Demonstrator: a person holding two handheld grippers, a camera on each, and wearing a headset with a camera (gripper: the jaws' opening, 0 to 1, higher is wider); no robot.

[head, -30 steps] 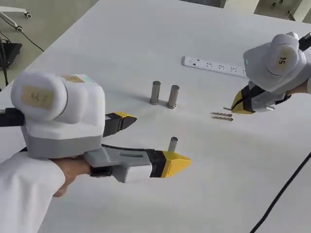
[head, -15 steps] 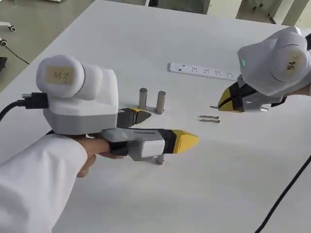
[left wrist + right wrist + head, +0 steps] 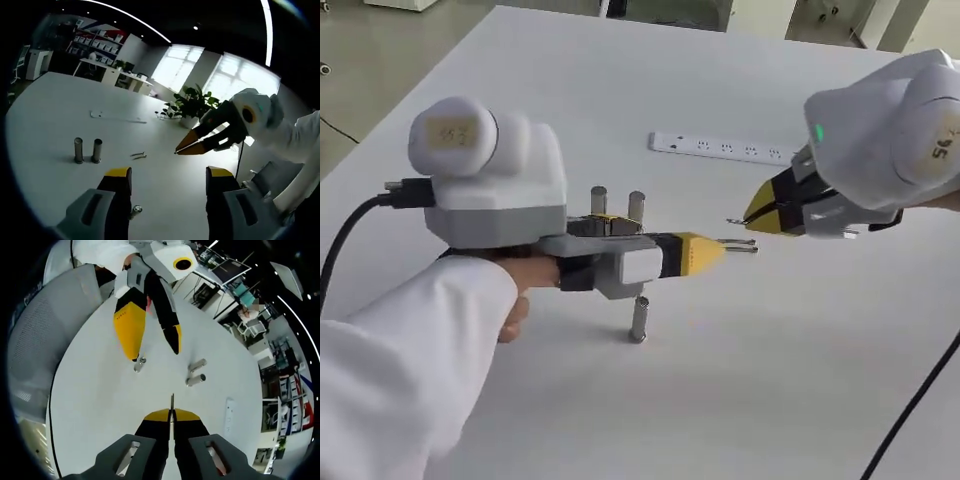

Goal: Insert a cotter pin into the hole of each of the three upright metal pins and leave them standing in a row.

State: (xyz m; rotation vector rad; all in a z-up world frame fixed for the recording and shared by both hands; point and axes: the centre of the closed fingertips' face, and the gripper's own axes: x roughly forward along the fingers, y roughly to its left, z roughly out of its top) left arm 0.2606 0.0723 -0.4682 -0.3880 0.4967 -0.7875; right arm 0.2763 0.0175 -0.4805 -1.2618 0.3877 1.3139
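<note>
While the person holds a gripper in each hand over the white table, the two grippers face each other tip to tip.

1. The left gripper is held level above the table. Its jaws stand wide apart and hold nothing.
2. The right gripper sits just ahead of the left gripper's tips and points back at them. Its jaws are closed tight on a cotter pin, which sticks straight out from the tips towards the left gripper.
3. A power strip lies flat on the table, well beyond both grippers.
4. One metal pin stands upright on the table below the left gripper, close beside one of its jaws. Contact with that jaw cannot be determined.
5. Two more metal pins stand upright side by side, on the far side of the left gripper and apart from the first pin.
6. Two loose cotter pins lie together on the table, ahead of the left gripper's tips and below the right gripper's tips.
</note>
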